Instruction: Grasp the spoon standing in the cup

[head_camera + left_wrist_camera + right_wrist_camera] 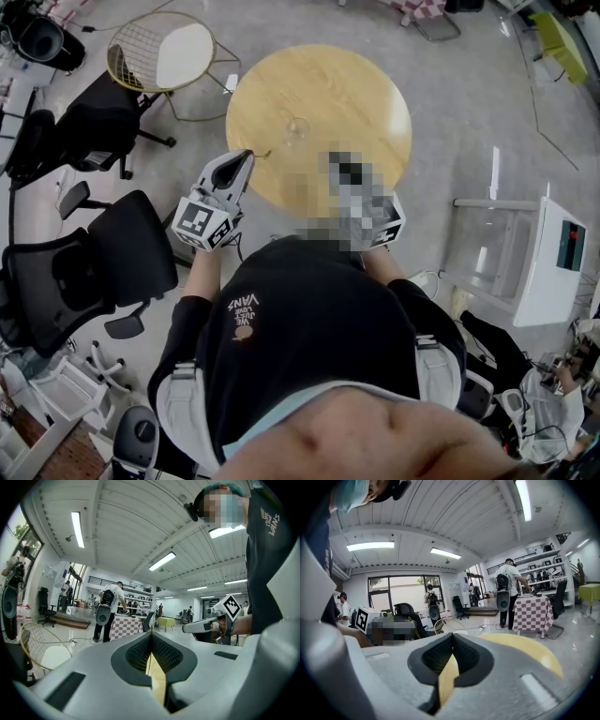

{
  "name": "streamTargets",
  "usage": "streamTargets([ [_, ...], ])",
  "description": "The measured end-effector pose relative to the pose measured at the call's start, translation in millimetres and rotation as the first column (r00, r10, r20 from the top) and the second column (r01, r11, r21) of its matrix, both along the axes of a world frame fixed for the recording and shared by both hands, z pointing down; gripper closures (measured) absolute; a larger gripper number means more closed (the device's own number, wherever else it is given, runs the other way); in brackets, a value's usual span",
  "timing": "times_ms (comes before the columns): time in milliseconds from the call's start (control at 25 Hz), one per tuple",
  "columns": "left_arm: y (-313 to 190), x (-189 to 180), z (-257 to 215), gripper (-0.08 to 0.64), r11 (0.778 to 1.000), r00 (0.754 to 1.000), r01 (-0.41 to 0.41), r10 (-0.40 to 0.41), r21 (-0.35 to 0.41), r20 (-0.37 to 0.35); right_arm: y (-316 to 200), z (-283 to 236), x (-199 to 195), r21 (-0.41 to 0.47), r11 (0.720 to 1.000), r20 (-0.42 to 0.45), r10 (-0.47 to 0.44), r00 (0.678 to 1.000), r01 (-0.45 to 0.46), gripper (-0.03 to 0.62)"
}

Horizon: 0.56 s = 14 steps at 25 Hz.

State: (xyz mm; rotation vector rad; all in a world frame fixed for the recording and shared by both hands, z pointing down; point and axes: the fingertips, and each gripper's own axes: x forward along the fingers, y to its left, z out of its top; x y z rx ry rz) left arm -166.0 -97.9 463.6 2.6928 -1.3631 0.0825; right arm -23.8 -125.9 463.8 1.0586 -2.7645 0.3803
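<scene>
A clear glass cup (298, 129) stands near the middle of the round wooden table (366, 94). The head view is too small to show a spoon in it. My left gripper (247, 159) hovers at the table's near left edge, short of the cup and shut with nothing in it. A mosaic patch partly hides my right gripper (342, 169), which is over the near edge, right of the cup. In the left gripper view the jaws (151, 635) meet at the tips, and the right gripper (206, 625) shows beyond them. The right gripper view has its jaws (451, 637) shut over the table (525, 651).
A gold wire chair with a white seat (164, 56) stands left of the table. Black office chairs (98, 122) (103, 258) crowd the left side. A white cabinet (548, 262) is at the right. A person with a backpack (107, 606) stands by a checkered table (125, 626).
</scene>
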Motion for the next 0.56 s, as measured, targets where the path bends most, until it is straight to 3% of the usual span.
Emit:
streamTargets([
  [560, 1.8, 2.1, 0.8, 0.548, 1.000, 1.000, 0.008, -0.008, -0.006, 0.003, 0.7, 0.7, 1.2, 0.000, 1.000, -0.007, -0.010, 1.000, 0.010, 0.595],
])
